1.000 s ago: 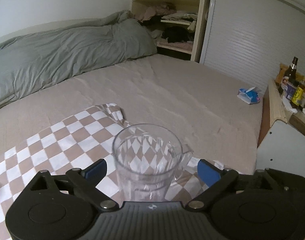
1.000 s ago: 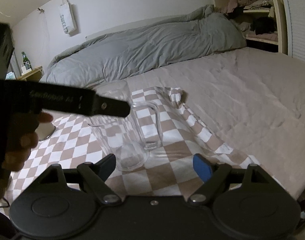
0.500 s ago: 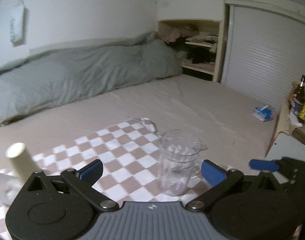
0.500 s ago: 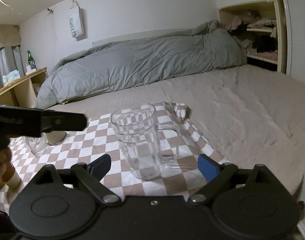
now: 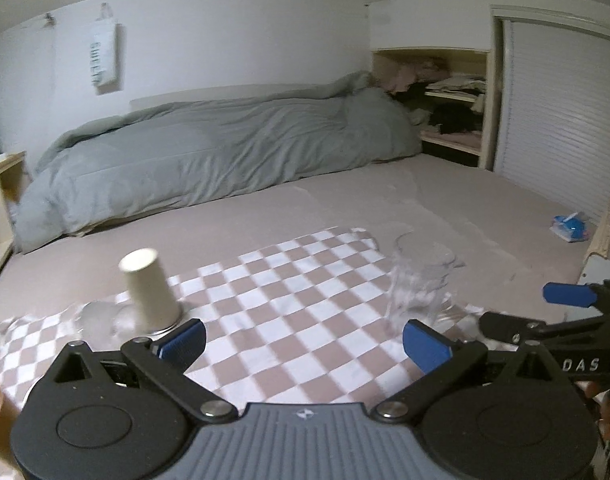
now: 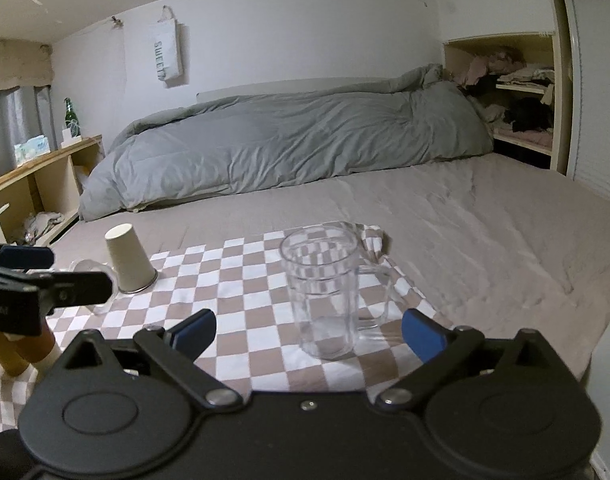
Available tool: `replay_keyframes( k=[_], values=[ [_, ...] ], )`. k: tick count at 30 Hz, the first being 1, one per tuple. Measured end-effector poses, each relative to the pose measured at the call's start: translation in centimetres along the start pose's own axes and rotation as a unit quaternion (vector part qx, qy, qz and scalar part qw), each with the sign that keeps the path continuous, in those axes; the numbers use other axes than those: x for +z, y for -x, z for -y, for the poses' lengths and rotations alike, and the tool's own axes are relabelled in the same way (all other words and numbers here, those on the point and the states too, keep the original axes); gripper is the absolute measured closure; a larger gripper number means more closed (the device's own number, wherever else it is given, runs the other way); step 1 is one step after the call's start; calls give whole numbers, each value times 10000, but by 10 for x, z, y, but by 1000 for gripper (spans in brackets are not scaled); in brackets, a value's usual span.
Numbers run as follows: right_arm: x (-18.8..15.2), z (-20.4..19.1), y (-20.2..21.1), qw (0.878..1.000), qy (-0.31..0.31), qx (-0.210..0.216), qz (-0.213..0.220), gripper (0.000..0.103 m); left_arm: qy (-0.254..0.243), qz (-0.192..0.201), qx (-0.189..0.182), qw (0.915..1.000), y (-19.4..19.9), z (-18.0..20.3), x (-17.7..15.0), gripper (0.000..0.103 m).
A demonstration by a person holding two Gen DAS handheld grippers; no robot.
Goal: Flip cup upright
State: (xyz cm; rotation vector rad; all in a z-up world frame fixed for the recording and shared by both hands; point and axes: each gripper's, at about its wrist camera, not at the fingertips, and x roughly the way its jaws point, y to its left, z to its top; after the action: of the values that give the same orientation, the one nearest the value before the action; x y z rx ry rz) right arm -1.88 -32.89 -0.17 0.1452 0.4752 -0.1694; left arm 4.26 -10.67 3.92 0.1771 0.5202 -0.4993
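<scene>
Clear plastic: a handled jug [image 6: 325,292] is recorded standing mouth up on the checked cloth [image 6: 233,280], directly ahead of the right gripper [image 6: 307,330] and framed between its blue pads. Nothing is held by that gripper; its jaws are seen spread wide.

Cream paper: the cup [image 6: 129,258] is catalogued mouth down, base uppermost, at the far left edge of the cloth, on what appears to be a metal disc. Its long axis is noted as near vertical, leaning slightly in the left wrist view. It is judged to be the item still to be turned over.

Bearing from the grippers: the cup [image 5: 151,290] is seen ahead and to the left of the left gripper [image 5: 303,342], just beyond its left pad; from the right gripper it is found well apart, far to the left. The left gripper is therefore judged the nearer. Its jaws are likewise spread, with nothing between them. A sideways shift to the left would be called for before the cup could be bracketed.

Hard to make out: the left wrist view is motion-blurred, so the jug [image 5: 419,286] is reduced to a smear. A small clear vessel [image 5: 99,316] beside the cup is partly hidden. Brown cylinders [image 6: 15,352] at the lower left are cut off and not identified. The cup's rim contact cannot be verified.
</scene>
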Motion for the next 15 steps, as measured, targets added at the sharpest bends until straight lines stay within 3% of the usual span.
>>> replay_keyframes(
  k=[9, 15],
  values=[
    [-18, -22, 5, 9999, 119, 57, -69, 3, 152, -234, 480, 9985, 14, -17, -31, 0],
    [-28, -31, 6, 9998, 166, -12, -68, 3, 312, -353, 531, 9975, 9, -23, -46, 0]
  ],
)
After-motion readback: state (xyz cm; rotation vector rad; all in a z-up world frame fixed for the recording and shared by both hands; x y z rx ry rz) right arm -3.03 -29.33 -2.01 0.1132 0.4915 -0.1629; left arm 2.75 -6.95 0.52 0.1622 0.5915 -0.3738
